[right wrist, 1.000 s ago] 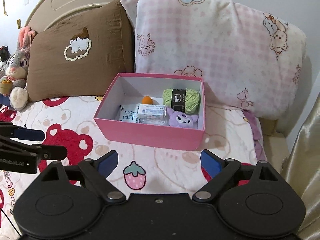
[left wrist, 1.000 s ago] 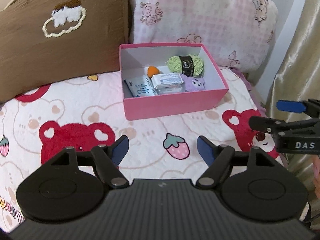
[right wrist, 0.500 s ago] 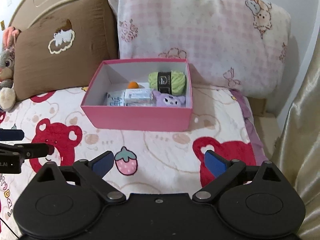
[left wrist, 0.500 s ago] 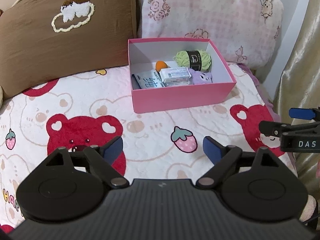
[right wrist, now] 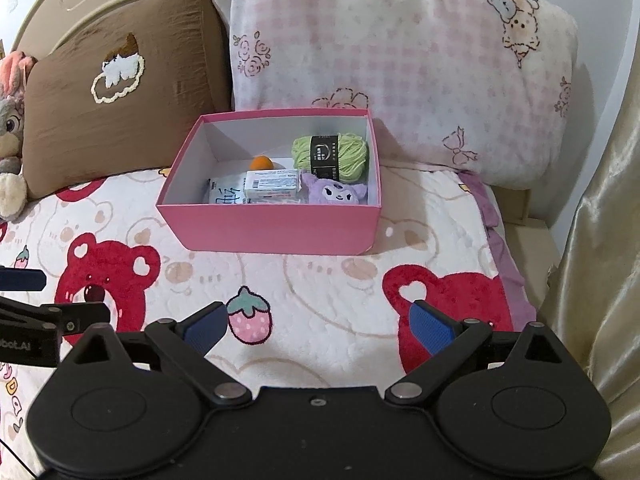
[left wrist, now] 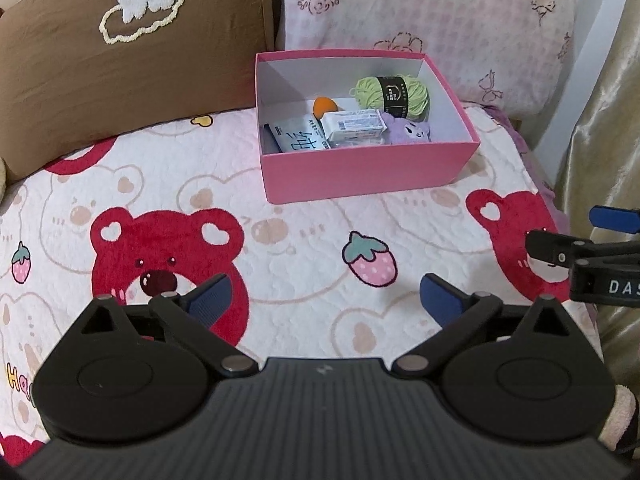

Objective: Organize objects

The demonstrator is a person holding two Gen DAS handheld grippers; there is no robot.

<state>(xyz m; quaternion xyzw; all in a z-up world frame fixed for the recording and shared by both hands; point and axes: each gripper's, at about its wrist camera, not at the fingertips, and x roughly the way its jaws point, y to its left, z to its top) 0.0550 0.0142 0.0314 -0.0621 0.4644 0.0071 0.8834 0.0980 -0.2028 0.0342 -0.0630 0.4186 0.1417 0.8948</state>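
A pink box (left wrist: pixel 360 176) (right wrist: pixel 276 228) stands on the bear-print blanket in front of the pillows. Inside lie a green yarn skein (left wrist: pixel 394 94) (right wrist: pixel 332 152), a purple plush (left wrist: pixel 408 134) (right wrist: pixel 334 194), a white carton (left wrist: pixel 354 124) (right wrist: pixel 272 184), a tissue pack (left wrist: pixel 298 138) (right wrist: pixel 226 194) and an orange ball (left wrist: pixel 325 106) (right wrist: pixel 261 163). My left gripper (left wrist: pixel 324 300) hovers over the blanket well short of the box, its jaws opening wide with nothing between them. My right gripper (right wrist: pixel 318 326) stands open and empty, also short of the box.
A brown pillow (left wrist: pixel 132 52) and a pink checked pillow (right wrist: pixel 400 60) lean behind the box. A grey plush rabbit (right wrist: pixel 10 136) sits at the far left. A gold curtain (right wrist: pixel 600 240) hangs along the bed's right edge.
Both grippers' jaws have spread wider, the left one more. Both views have tilted a little, so the box sits slightly differently in frame.
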